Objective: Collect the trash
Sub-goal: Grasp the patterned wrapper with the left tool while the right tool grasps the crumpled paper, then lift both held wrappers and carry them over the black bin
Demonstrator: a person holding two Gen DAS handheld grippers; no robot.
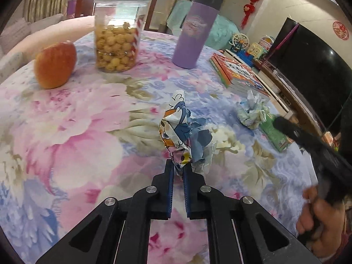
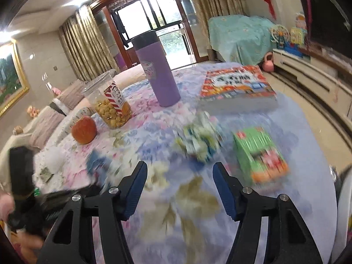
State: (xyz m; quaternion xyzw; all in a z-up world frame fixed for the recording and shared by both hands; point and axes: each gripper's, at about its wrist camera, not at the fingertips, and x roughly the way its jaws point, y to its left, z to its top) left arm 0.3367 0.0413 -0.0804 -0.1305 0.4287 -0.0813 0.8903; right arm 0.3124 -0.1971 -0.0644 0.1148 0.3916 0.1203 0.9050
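Note:
My left gripper (image 1: 178,167) is shut on a crumpled cartoon-print wrapper (image 1: 178,129) and holds it over the floral tablecloth (image 1: 88,132). A crumpled pale green and white wrapper (image 1: 253,112) lies to the right, beside a small green carton (image 1: 275,135). In the right wrist view, my right gripper (image 2: 180,171) is open and empty above the table, just short of the crumpled wrapper (image 2: 200,140), which is blurred. The green carton (image 2: 259,154) lies to its right. The right gripper's body (image 1: 312,145) shows at the right of the left wrist view.
An apple (image 1: 56,65), a clear jar of popcorn (image 1: 117,33) and a purple tumbler (image 1: 193,30) stand at the far side of the table. A stack of books (image 1: 237,72) lies at the far right. The table's right edge (image 2: 319,145) drops to the floor.

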